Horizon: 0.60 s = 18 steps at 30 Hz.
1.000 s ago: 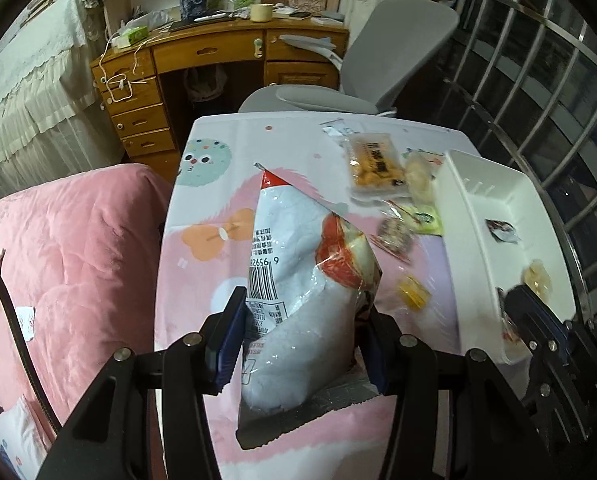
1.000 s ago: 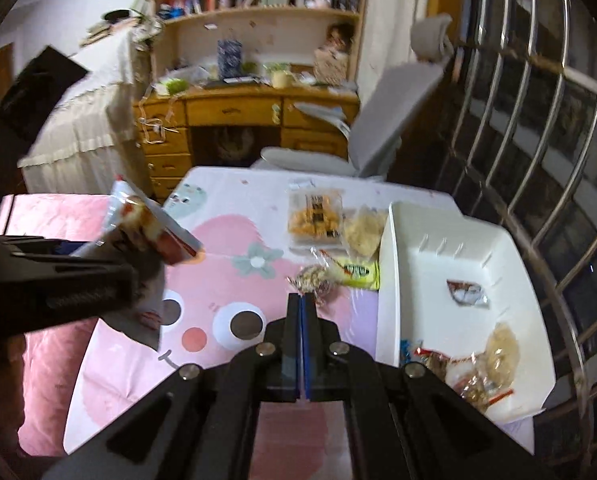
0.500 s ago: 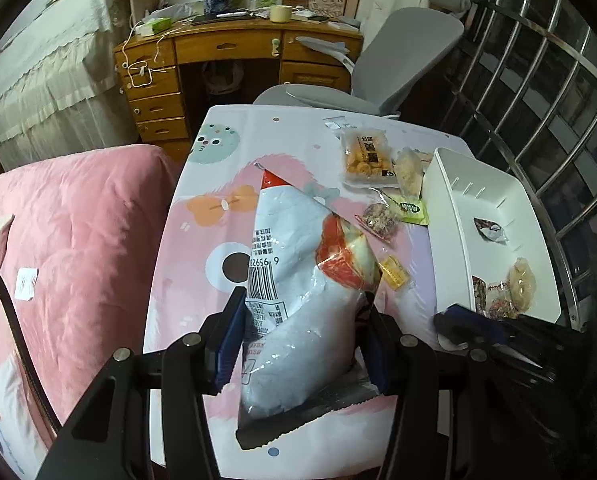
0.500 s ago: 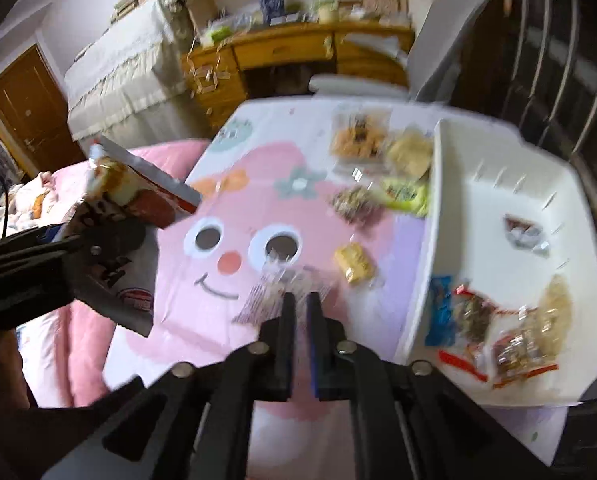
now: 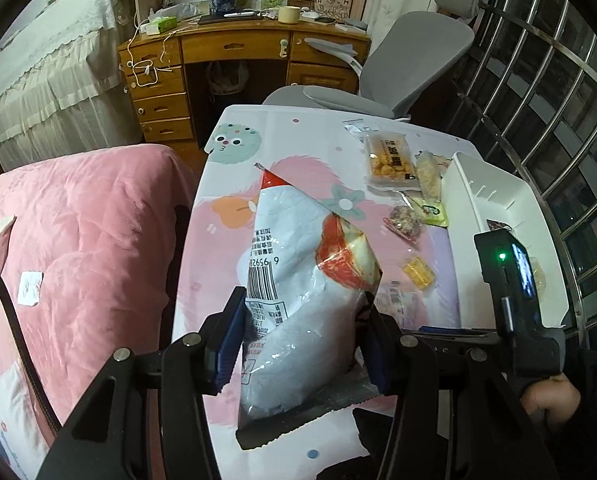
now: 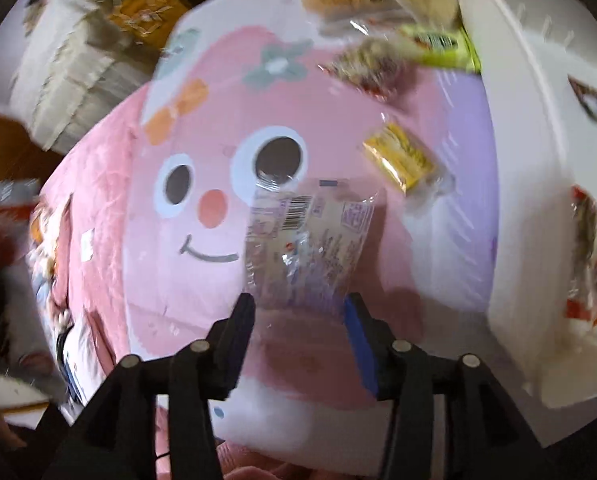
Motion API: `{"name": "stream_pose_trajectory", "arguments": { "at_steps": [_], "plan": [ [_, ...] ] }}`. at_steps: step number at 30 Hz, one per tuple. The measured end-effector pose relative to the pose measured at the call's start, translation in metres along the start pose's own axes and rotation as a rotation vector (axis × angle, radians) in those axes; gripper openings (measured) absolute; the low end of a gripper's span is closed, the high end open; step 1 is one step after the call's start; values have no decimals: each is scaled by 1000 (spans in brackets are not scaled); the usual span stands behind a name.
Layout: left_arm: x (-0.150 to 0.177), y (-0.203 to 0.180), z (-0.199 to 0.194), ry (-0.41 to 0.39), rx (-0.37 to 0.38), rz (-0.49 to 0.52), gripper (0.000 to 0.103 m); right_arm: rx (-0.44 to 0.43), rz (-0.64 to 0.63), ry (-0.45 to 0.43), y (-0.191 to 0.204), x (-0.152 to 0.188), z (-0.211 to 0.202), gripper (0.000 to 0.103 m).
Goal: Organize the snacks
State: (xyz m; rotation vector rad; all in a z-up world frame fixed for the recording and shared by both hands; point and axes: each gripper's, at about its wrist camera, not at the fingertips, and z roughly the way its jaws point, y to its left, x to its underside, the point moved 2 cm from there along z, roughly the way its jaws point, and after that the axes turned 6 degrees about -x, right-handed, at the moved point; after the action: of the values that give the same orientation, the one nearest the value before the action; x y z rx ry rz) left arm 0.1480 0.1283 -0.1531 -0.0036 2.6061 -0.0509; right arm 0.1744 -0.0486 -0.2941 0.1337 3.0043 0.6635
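Left gripper [image 5: 298, 340] clamped on white snack bag [image 5: 298, 280], held above table [image 5: 298, 136]. Right gripper [image 6: 300, 316] opening over clear purple-printed packet [image 6: 310, 236] lying on table beside white tray [image 6: 518, 200]; pads not pressing it.

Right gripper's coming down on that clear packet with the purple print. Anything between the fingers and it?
Nothing visible. The right gripper is opening, with the clear packet lying flat just ahead of its fingertips; the yellow snack sits apart, nearer the white tray.

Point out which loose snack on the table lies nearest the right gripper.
The clear barcoded packet, lying just ahead of the right gripper, whose jaws are opening. The yellow snack and the others lie farther off.
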Motion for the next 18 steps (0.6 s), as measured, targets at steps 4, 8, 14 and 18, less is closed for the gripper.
{"name": "stream_pose_trajectory", "arguments": {
  "at_steps": [4,8,14,18],
  "plan": [
    [-11,13,10,4,13,17,51,18,73,16,-1,-6,16,63],
    [-20,18,19,4,29,45,51,16,108,15,2,-9,26,65],
    [-30,16,28,6,54,75,51,43,100,15,11,-15,32,58],
    [-28,9,29,6,71,85,51,57,59,5,13,-15,28,50]
  ]
}}
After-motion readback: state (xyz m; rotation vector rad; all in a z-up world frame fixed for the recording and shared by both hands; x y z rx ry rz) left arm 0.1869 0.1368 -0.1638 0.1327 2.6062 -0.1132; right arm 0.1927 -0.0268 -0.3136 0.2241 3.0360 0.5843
